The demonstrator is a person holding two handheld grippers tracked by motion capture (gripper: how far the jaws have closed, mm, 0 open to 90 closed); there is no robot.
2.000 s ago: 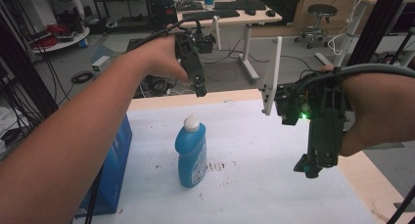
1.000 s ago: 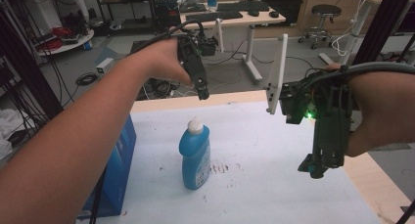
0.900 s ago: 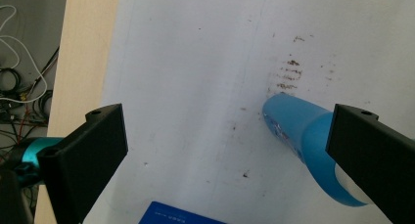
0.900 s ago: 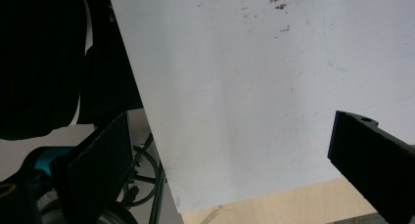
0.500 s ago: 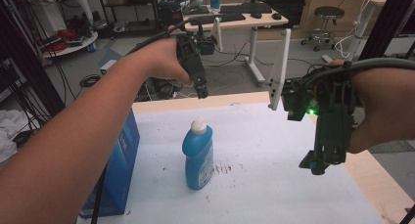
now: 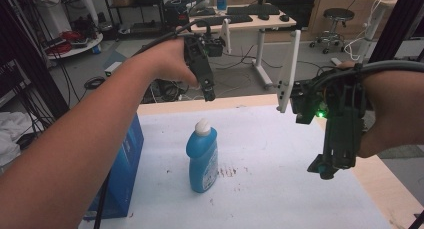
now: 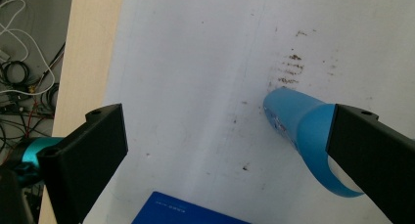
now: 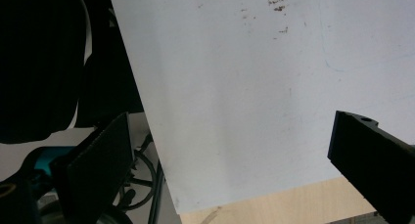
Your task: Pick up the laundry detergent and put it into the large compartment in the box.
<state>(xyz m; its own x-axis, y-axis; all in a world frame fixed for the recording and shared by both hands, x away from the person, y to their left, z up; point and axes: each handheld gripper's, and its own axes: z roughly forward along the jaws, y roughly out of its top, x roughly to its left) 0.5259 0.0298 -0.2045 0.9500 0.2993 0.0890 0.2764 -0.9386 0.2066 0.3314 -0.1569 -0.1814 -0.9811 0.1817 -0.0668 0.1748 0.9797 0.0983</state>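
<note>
Below the left tongs (image 6: 209,95), spread wide and empty, the blue detergent bottle (image 6: 202,156) stands upright on the white surface (image 6: 280,189), well apart from the equally spread right tongs (image 6: 322,170).

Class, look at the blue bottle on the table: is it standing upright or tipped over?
Upright. In the high view the blue bottle stands on its base on the white table, its white cap pointing up, with no gripper touching it.

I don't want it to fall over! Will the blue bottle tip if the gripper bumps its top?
Probably, yes. The blue bottle stands upright, tall on a narrow base, so a bump near its white cap could topple it. Its plastic looks smooth, so it may slip. The left gripper hangs open above it.
</note>
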